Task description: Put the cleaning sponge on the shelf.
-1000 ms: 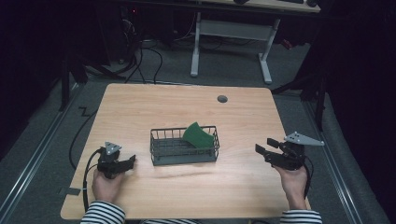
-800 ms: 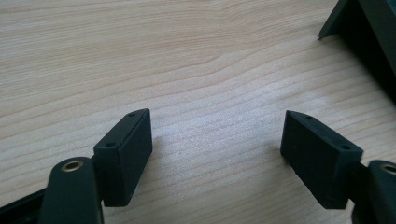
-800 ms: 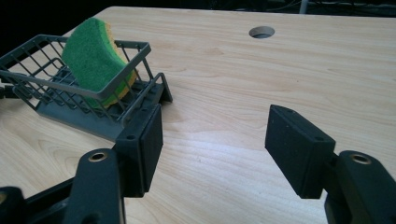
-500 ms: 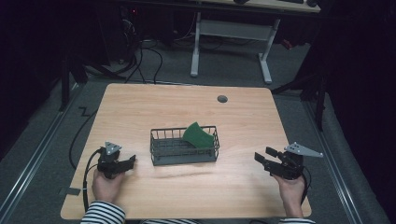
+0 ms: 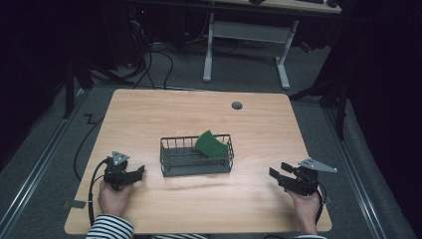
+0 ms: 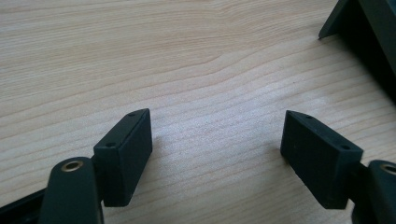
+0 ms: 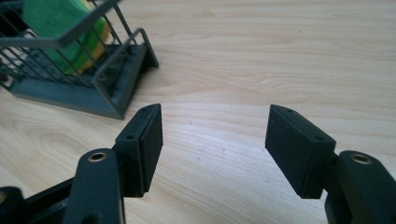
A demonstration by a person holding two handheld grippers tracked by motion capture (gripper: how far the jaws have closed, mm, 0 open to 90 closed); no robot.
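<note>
Left hand-held gripper (image 5: 135, 174) low over the counter (image 5: 149, 119), jaws wide, nothing between them; in its own view bare wood lies between the pads and a dark corner of the wire basket (image 5: 196, 155) sits ahead and to its right.

Right hand-held gripper (image 5: 277, 174) also low near the counter's edge, jaws wide and empty. In its view the basket (image 7: 88, 70) lies ahead and to its left, well apart from the fingertips.

Green sponge (image 5: 211, 144) with a yellow underside (image 7: 95, 39) leans tilted inside the basket, at the end nearer the right hand-held gripper, its top poking above the rim.

Risks, as judged:
- The basket looks light; a jaw catching the wire rim could drag or tip it.
- Sponge leans against the wires; pads closing on the wire along with the sponge would lift both.
- A soft sponge pinched at its thin top edge may slip out.
</note>
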